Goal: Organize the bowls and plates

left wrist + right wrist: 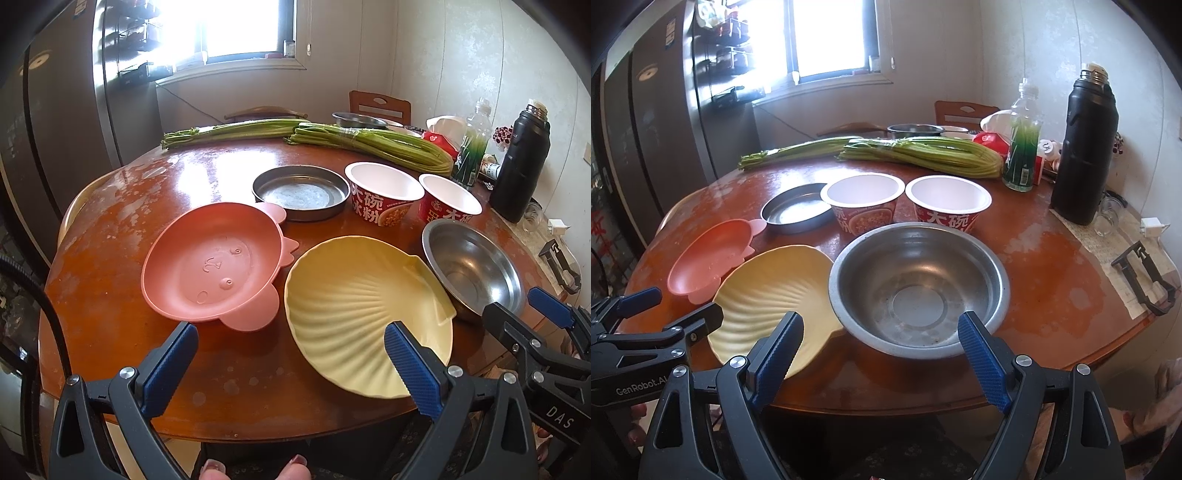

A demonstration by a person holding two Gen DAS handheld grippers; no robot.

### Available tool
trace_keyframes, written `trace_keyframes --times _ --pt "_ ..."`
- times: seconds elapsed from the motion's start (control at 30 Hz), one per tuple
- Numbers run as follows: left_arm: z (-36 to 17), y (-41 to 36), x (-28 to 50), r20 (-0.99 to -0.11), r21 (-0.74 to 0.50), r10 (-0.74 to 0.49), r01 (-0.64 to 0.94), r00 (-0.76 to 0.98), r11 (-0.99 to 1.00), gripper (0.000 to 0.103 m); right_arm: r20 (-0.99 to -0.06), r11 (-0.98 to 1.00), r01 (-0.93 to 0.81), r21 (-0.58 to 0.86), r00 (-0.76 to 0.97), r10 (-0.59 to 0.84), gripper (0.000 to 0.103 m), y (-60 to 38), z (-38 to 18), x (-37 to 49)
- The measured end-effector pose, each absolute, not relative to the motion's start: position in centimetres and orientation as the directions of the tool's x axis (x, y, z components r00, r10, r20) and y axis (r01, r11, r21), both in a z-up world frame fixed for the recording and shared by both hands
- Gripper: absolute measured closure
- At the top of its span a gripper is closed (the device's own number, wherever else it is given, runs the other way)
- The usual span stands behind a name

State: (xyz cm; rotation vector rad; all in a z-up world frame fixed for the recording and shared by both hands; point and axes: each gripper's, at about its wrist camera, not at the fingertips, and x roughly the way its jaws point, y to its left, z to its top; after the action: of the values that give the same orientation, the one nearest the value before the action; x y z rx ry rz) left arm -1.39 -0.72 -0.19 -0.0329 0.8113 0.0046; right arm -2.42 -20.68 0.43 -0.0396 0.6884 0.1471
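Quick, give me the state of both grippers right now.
Left gripper: open, holding nothing, near the yellow shell plate.
Right gripper: open, holding nothing, in front of the steel bowl.

Daylight came from window (240, 29) at rear, blown out to pure white. Strong glare lay on glossy table (207, 162) and on fridge door (110, 62). Near table edge sat in shade. Fisheye bent walls and corners went black. Focus was sharp mid-frame; far clutter was soft.
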Motion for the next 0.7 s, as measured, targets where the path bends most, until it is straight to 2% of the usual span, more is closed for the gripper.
trace_keyframes --times 0.7 --pt "0.2 0.3 -0.7 -0.724 -0.044 -0.006 -0.037 0.69 0.998 0.002 -0.633 0.985 -0.171 -0.011 0.764 0.125 0.016 -19.6 1.2 -1.4"
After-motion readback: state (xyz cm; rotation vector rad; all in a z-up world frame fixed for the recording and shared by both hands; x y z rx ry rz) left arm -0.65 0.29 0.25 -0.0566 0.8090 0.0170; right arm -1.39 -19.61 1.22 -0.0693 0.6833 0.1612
